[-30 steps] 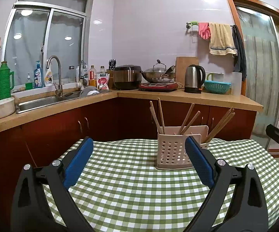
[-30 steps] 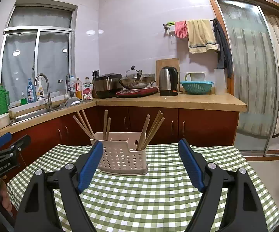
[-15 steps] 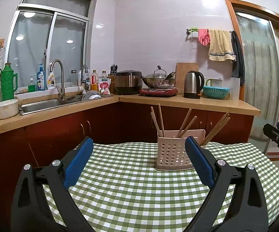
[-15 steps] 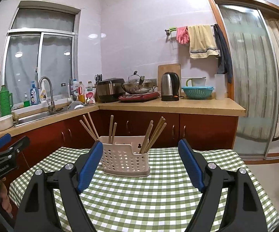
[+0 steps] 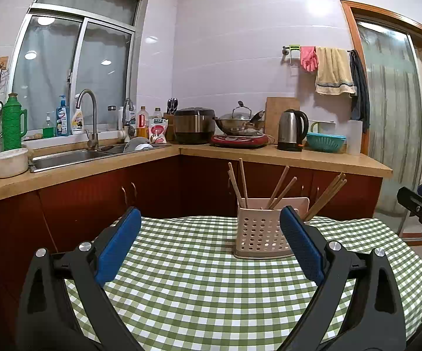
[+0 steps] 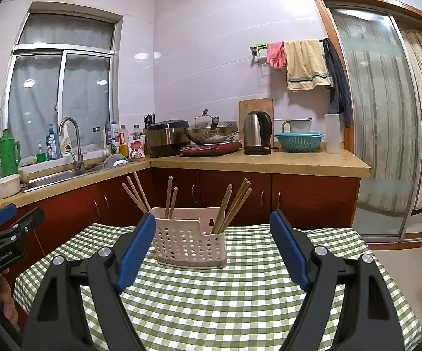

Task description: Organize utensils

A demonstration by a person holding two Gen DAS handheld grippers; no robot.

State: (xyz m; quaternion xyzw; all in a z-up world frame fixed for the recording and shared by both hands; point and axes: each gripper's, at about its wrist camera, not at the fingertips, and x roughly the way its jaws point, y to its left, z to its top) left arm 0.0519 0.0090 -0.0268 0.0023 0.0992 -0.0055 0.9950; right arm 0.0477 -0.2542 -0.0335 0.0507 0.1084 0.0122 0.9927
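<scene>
A pale perforated plastic holder [image 6: 192, 241] with wooden chopsticks [image 6: 231, 204] stands on the matt green-checked cloth [image 6: 225, 298]. Behind the holder, a glossy steel kettle [image 6: 257, 133] sits on a smooth wood-toned counter [image 6: 269, 162] below shiny wall tiles [image 6: 211, 58].

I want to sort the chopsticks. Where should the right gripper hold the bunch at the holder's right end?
Probably grip the bunch of chopsticks on its bare upper part, coming from above the holder. The lower ends sit inside; the tops lean right, free. The right gripper is open.

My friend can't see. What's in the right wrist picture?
A pale holder full of wooden chopsticks stands on a green checked tablecloth. The open right tool faces it, holding nothing.
</scene>
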